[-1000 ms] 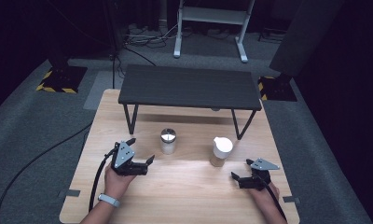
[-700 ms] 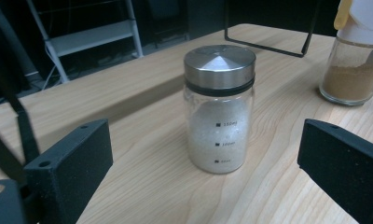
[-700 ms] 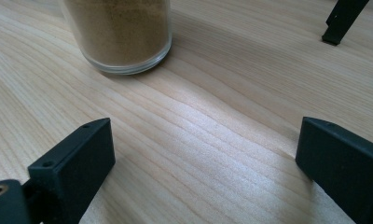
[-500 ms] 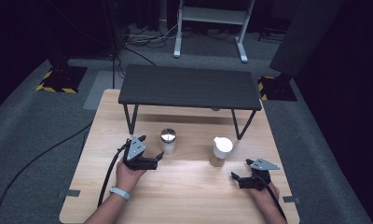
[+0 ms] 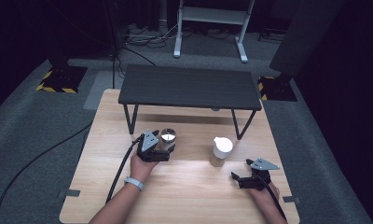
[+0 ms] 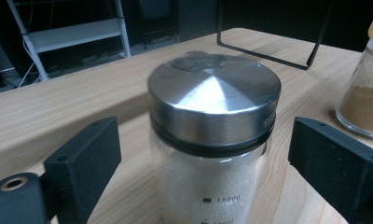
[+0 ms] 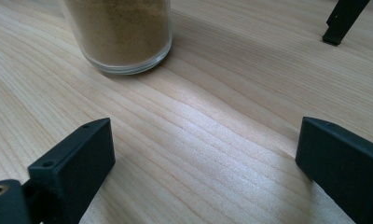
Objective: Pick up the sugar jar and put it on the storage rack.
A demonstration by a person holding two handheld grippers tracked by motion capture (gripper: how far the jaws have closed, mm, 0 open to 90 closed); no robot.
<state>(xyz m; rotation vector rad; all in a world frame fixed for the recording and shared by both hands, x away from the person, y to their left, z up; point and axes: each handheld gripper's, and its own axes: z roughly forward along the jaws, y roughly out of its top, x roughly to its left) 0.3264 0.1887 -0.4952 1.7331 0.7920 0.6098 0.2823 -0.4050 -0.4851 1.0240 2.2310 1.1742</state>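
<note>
Since a second ago the left claw [image 5: 168,150] has slid across the counter [image 5: 194,196] up to the steel-lidded jar [image 5: 168,136], jaws just closing in; the jar sits between them with gaps both sides, so nothing is gripped. Behind it stands a small black table [image 5: 189,87], one leg near the jar. Another jar [image 5: 221,151] with a pale lid stands well to the right, in front of the resting right claw [image 5: 240,173], which is open and empty. Up close, the left claw's view shows white grains and measuring marks [image 6: 222,199]; the right claw's view shows brown powder [image 7: 119,28].
</note>
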